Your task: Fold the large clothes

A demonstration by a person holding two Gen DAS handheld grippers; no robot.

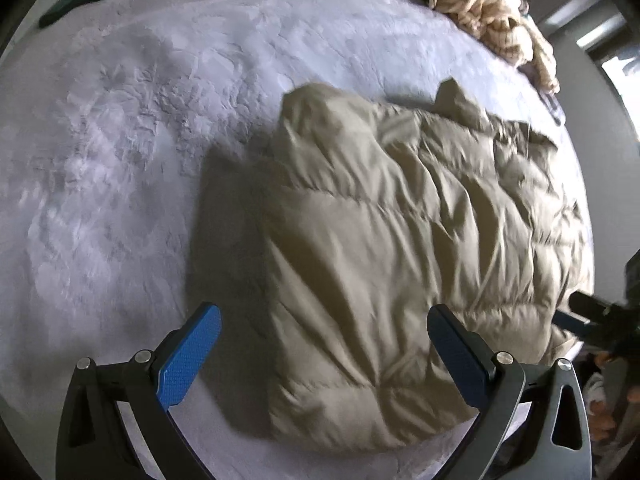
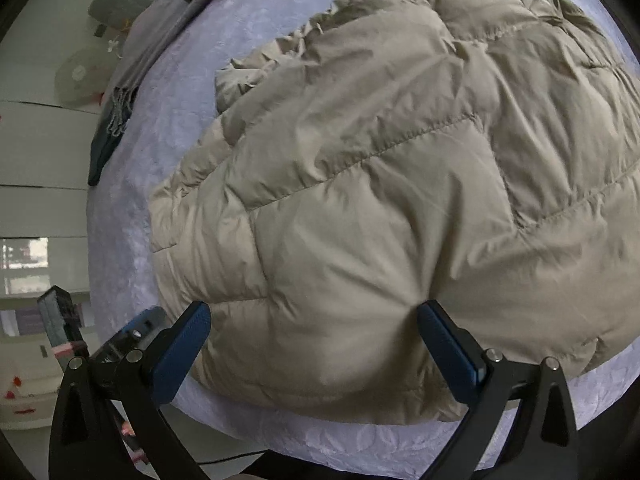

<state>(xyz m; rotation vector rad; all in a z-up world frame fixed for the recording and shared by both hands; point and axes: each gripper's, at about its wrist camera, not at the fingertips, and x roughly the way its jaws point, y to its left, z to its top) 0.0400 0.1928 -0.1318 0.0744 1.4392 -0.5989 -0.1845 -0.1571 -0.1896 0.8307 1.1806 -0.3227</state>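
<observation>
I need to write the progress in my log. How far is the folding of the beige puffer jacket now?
Done, it seems: the puffer jacket lies on the lilac bed cover as a compact block, with no sleeve sticking out. In hand: nothing; the left gripper and right gripper are both open above it. Left: the bundle is still puffy and creased, so perhaps a final fold or pressing flat.

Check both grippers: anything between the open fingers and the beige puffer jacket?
Nothing visible. The left gripper and right gripper are both open directly over the puffer jacket, which lies on the lavender bedspread. The yarn pile sits off at the far edge.
</observation>
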